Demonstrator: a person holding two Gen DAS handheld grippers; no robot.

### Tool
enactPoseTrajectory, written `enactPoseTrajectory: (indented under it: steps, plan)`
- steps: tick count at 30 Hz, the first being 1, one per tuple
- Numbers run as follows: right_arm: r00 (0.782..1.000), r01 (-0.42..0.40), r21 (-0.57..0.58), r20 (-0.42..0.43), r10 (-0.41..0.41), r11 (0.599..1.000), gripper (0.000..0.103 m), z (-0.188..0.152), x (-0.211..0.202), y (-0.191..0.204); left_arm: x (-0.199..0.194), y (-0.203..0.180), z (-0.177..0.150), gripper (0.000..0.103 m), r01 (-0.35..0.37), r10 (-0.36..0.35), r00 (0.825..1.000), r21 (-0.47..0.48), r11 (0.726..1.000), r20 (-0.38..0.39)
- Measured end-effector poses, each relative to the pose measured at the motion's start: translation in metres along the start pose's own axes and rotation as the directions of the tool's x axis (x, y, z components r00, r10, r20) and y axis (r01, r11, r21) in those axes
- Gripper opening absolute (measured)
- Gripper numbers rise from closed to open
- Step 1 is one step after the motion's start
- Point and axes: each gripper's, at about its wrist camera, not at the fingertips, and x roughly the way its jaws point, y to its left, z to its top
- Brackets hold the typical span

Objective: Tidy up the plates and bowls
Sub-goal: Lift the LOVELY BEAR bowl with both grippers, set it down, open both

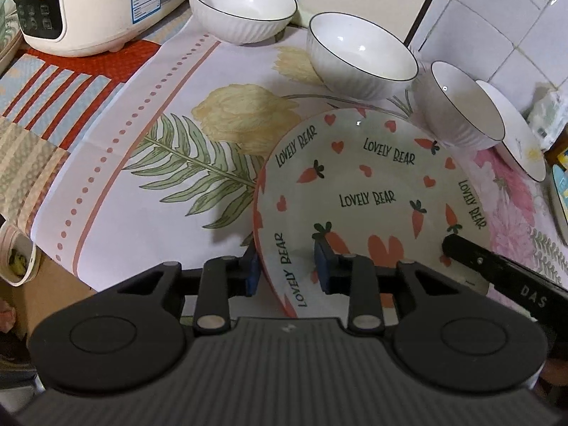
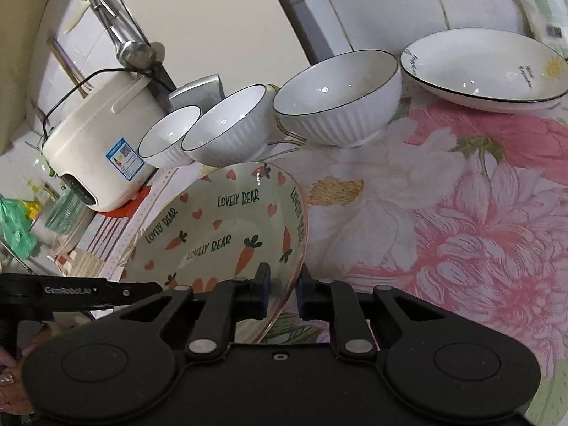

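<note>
1. Plate under inspection: a round ceramic plate printed with orange carrots, hearts and "LOVELY BEAR" lettering. We find it near the front of the table, over a floral-patterned cloth.
2. We note the left gripper straddling the plate's left rim, one blue pad outside the rim and the other over the plate's face. The jaws are partly spread, and we cannot tell whether they bear on the rim.
3. We note the right gripper straddling the opposite rim of the same plate, one blue pad inside and one outside. A small gap shows at the outer pad, so we cannot confirm a firm pinch here either.
4. Behind the plate we record three white ribbed bowls with dark rims in a row: far bowl, middle bowl, near bowl.
5. Just beyond the near bowl stands a shallow white plate with a dark rim, close to the tiled wall.
6. A cream rice cooker stands at the left end of the row.
</note>
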Motion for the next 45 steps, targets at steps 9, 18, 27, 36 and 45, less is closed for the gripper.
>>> enactPoseTrajectory:
  steps: [9,18,27,36,45]
  plan:
    - [1.000,-0.002,0.027,0.011,0.001,1.000,0.019,0.007,-0.039,-0.009,-0.021,-0.026,-0.010,0.029,0.034,-0.034,0.999,0.008,0.999,-0.011]
    - [0.996,0.017,0.044,0.084,-0.021,0.999,0.019,0.017,-0.108,-0.030,-0.051,-0.079,-0.018,0.029,0.113,-0.113,0.993,0.045,0.993,-0.022]
    - [0.990,0.055,0.068,0.125,-0.063,0.996,0.019,0.019,-0.162,-0.064,-0.058,-0.137,-0.026,0.029,0.158,-0.154,0.987,0.123,0.980,-0.041]
    - [0.987,0.080,0.111,0.132,-0.095,0.991,0.019,0.010,-0.187,-0.103,-0.043,-0.179,-0.035,0.029,0.175,-0.163,0.983,0.176,0.969,-0.082]
    - [0.992,0.074,0.145,0.091,-0.087,0.987,0.020,0.004,-0.168,-0.139,-0.006,-0.191,-0.032,0.028,0.162,-0.142,0.983,0.186,0.969,-0.115]
